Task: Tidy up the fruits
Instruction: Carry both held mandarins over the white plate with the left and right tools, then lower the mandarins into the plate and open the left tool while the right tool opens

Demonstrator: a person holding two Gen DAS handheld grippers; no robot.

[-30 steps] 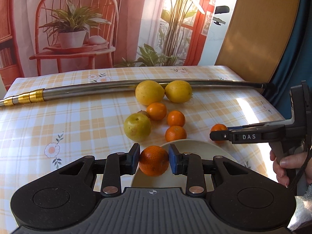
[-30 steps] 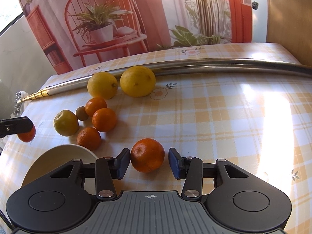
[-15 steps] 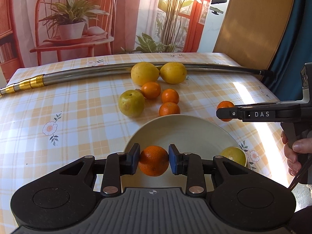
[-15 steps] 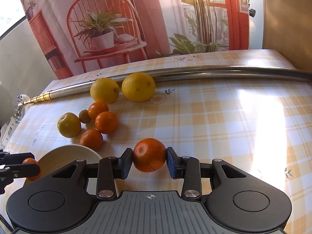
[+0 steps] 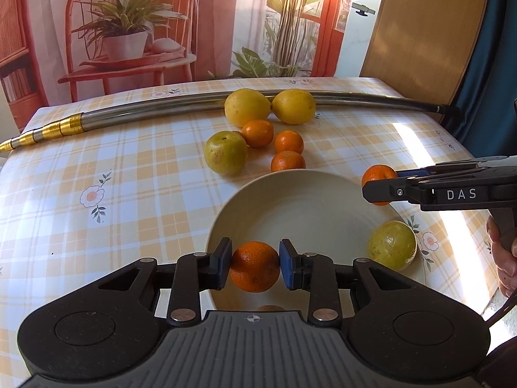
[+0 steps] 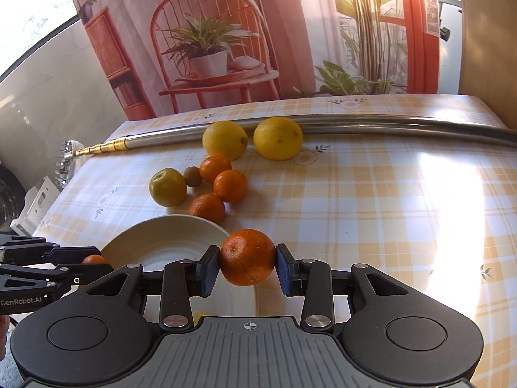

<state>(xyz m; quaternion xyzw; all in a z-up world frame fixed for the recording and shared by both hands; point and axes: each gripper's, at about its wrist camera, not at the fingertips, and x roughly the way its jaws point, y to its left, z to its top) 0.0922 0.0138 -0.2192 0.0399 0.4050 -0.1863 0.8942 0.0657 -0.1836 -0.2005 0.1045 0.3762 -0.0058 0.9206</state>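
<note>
My left gripper [image 5: 255,266] is shut on an orange tangerine [image 5: 255,270] and holds it above the near part of the cream plate [image 5: 290,194]. A green-yellow fruit [image 5: 391,245] lies in the plate at its right side. My right gripper [image 6: 247,263] is shut on another tangerine [image 6: 247,257] and holds it over the plate's right rim [image 6: 206,226]; it shows in the left wrist view [image 5: 379,184] too. On the table lie two lemons [image 5: 247,106], three tangerines [image 5: 287,142] and a green fruit [image 5: 225,156].
A long steel pole with gold rings [image 5: 145,113] lies across the back of the checked tablecloth. A small brown fruit [image 6: 193,176] sits among the loose fruits. A wooden panel [image 5: 429,32] stands at the back right. The table's edge runs close on the left.
Both grippers have lifted and drawn back towards the plate with their tangerines. The right gripper shut on its tangerine and raised it from the table to the plate's rim.
</note>
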